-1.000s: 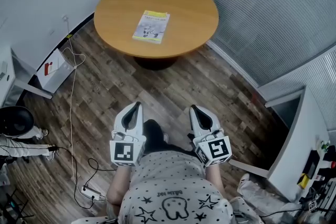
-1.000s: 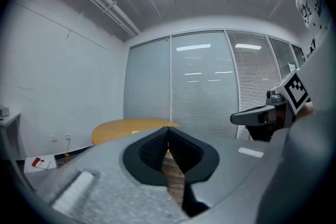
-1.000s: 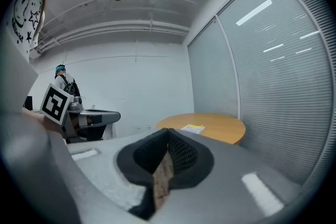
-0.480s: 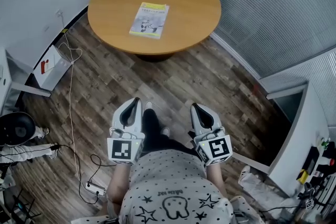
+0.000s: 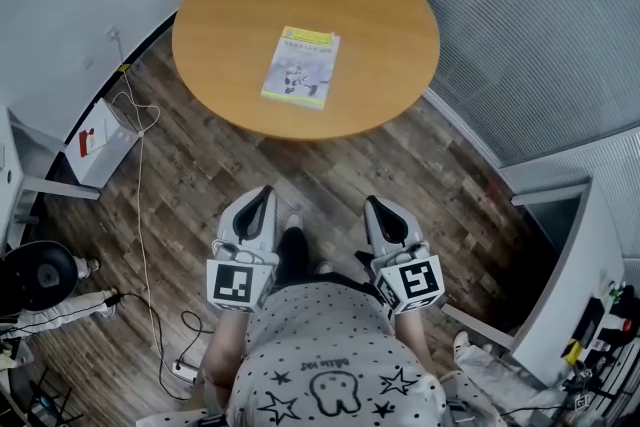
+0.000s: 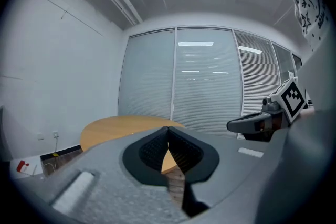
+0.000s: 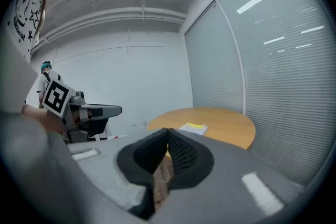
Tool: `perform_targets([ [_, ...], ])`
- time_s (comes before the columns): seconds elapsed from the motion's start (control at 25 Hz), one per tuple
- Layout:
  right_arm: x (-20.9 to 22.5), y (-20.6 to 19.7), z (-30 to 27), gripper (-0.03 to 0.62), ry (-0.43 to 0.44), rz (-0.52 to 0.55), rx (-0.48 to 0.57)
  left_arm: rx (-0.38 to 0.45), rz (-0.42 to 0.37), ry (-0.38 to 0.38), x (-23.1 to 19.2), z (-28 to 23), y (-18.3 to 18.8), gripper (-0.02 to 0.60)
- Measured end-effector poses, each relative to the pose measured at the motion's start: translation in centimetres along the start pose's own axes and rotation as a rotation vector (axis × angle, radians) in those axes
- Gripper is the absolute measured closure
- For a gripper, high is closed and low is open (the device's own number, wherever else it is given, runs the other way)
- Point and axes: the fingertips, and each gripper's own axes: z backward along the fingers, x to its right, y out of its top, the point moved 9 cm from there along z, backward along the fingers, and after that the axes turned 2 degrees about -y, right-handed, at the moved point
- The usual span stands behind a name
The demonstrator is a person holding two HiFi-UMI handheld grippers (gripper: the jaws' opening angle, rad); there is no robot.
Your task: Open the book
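The closed book [image 5: 301, 66] lies well ahead on the worktop [image 5: 390, 5], its long axis running nearly away, slightly nearer the left tool [image 5: 262, 197] than the right tool [image 5: 373, 205]. Both are pressed together, empty.

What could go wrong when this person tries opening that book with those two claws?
The book lies closed and flat on the smooth table, so a jaw may push it along rather than catch the cover. The left gripper and right gripper are both shut and would need opening first. A cable trails on the floor at the left: a possible trip.
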Motion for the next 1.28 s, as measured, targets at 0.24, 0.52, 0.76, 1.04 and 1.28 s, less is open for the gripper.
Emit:
perform_targets([
  [0.24, 0.2, 2.4, -4.6, 0.591, -0.039, 0.006, 0.027, 0.022, -0.007, -0.047, -3.9, -3.2, 0.9, 0.571],
  [0.52, 0.8, 3.8, -7.8, 0.591, -0.106, 0.003, 0.057, 0.014, -0.003, -0.051, -7.7, -5.7, 1.2, 0.571],
  [0.76, 1.2, 4.3, -8.6, 0.591, -0.139, -0.019, 0.073, 0.015, -0.010, -0.062, -9.3, -6.8, 1.2, 0.571],
  [1.04, 1.8, 4.2, -9.3, 0.591, -0.143, -0.028, 0.063, 0.021, 0.000, -0.072, -9.6, -8.2, 1.4, 0.571],
  [1.28, 3.4, 3.6, -10.4, 0.591, -0.141, -0.051, 0.026, -0.003, 0.010, -0.062, -9.8, -9.9, 1.5, 0.571],
])
